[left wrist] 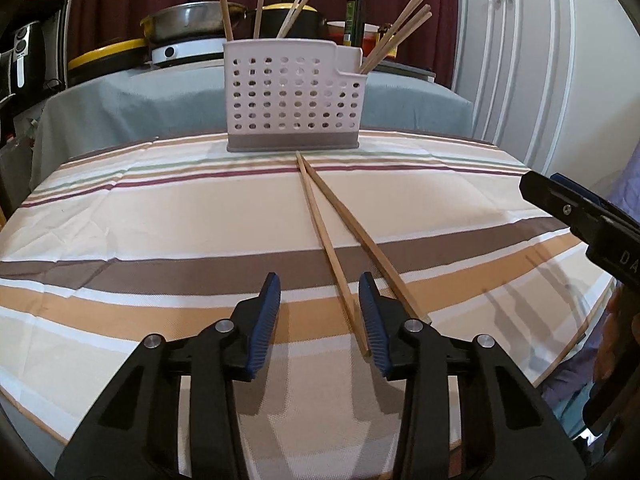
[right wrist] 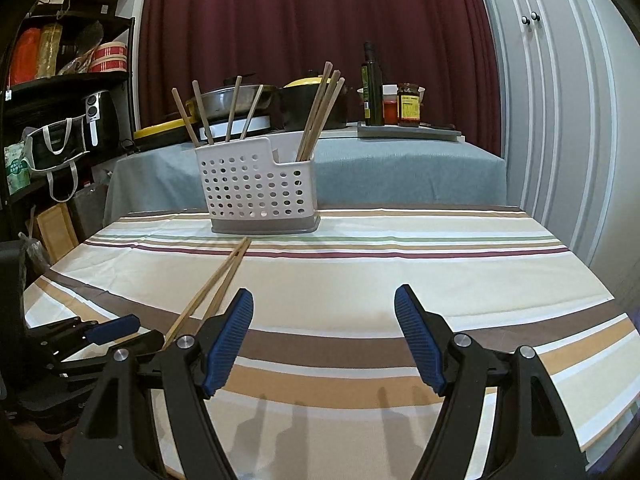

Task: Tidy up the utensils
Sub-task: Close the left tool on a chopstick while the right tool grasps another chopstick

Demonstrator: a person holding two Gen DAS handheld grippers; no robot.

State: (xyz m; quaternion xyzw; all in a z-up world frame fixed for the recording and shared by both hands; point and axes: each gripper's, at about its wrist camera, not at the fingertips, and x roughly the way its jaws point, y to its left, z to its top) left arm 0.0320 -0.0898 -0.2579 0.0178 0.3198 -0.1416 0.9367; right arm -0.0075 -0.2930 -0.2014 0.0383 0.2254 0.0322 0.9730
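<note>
The surface [left wrist: 160, 216] is wearing a woven, matt striped cloth, creased in places. Two loose chopsticks [left wrist: 320, 220] are showing pale, dull wood, like those standing in the caddy [left wrist: 292, 96], which is looking like smooth white perforated plastic on a grey matt base. The left tongs [left wrist: 319, 320] and right tongs [right wrist: 324, 336] are showing black matt plastic arms, shiny metal rivets and ribbed blue pads [right wrist: 228, 344]. Behind, a pan [right wrist: 228, 100] is gleaming like polished metal before a heavy maroon curtain [right wrist: 312, 20].

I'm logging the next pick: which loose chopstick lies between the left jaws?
The left-hand chopstick of the crossed pair; the other chopstick passes outside the left gripper.
</note>
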